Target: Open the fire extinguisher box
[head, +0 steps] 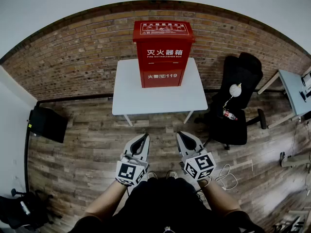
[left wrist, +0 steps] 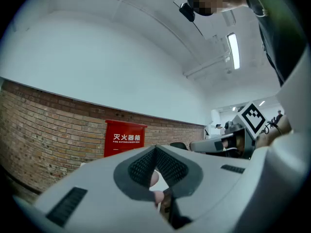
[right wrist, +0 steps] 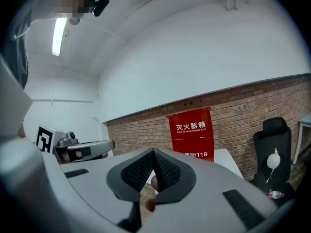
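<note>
In the head view, the red fire extinguisher box (head: 163,55) stood closed on the white tabletop (head: 127,98), well ahead of the left gripper (head: 144,138) and right gripper (head: 180,137). The left gripper view showed its jaws closed on nothing. The right gripper view showed the same. Arriving with the jaws shut could shove the tall box backward rather than open it.

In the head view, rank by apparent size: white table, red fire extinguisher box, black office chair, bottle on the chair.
1. white table
2. black office chair and red fire extinguisher box: too alike to rank
3. bottle, smallest
</note>
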Demonstrator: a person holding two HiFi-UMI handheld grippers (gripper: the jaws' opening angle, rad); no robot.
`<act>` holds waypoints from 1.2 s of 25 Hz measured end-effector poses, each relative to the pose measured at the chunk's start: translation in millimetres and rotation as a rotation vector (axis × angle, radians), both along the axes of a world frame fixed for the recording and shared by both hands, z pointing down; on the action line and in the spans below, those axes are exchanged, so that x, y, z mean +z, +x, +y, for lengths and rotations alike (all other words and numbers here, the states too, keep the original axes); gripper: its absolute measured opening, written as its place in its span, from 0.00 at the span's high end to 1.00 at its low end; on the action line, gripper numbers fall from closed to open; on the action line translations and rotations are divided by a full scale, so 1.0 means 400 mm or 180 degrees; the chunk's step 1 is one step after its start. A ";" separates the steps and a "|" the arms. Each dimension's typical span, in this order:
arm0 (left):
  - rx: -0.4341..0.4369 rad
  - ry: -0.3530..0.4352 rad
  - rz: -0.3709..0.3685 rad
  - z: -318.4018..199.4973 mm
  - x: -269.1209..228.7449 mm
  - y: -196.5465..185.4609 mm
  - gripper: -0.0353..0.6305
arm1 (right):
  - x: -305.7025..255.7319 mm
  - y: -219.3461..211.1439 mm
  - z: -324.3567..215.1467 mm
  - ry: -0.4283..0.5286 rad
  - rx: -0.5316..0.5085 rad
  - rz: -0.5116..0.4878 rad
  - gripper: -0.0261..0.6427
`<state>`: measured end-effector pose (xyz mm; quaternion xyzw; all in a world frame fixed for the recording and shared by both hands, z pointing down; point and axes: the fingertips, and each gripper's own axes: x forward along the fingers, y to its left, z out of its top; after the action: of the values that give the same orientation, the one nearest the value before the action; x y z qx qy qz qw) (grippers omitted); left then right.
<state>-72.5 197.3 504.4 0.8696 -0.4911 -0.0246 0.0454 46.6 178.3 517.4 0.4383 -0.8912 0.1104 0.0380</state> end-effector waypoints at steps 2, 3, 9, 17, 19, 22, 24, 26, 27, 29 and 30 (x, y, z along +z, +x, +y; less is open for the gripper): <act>0.0009 0.0006 -0.0001 0.008 -0.002 0.005 0.87 | 0.003 0.002 0.009 -0.0005 0.0005 0.0003 0.93; 0.0013 0.0013 -0.0006 0.011 -0.003 0.006 0.87 | 0.002 0.002 0.011 -0.0002 0.0009 0.0002 0.93; 0.0012 0.0031 -0.0004 0.013 -0.007 -0.009 0.87 | -0.007 -0.018 0.012 0.0062 -0.0004 0.0025 0.93; 0.0055 0.0128 -0.0117 -0.003 -0.003 -0.044 0.87 | -0.007 -0.070 0.001 0.0156 0.0021 0.0139 0.93; 0.0082 0.0223 -0.0231 -0.004 -0.005 -0.048 0.87 | -0.004 -0.071 -0.010 0.0119 0.0114 0.0139 0.93; 0.0140 0.0238 -0.0255 -0.009 -0.004 -0.059 0.87 | 0.001 -0.070 -0.026 0.0073 0.0250 0.0136 0.93; 0.0153 0.0217 -0.0221 -0.015 -0.006 -0.070 0.87 | 0.009 -0.073 -0.031 0.0036 0.0312 0.0139 0.93; 0.0159 0.0193 -0.0220 -0.022 -0.004 -0.081 0.87 | 0.021 -0.081 -0.033 -0.0021 0.0341 0.0137 0.93; 0.0159 0.0182 -0.0223 -0.027 0.000 -0.086 0.87 | 0.026 -0.083 -0.034 -0.0044 0.0349 0.0139 0.93; 0.0167 0.0173 -0.0226 -0.039 0.008 -0.091 0.87 | 0.034 -0.083 -0.040 -0.0071 0.0375 0.0150 0.93; 0.0178 0.0171 -0.0223 -0.045 0.011 -0.093 0.87 | 0.037 -0.082 -0.046 -0.0083 0.0394 0.0152 0.93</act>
<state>-109.5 179.2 508.7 0.8842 -0.4670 -0.0060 0.0055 13.9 159.8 532.1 0.4946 -0.8597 0.1136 0.0581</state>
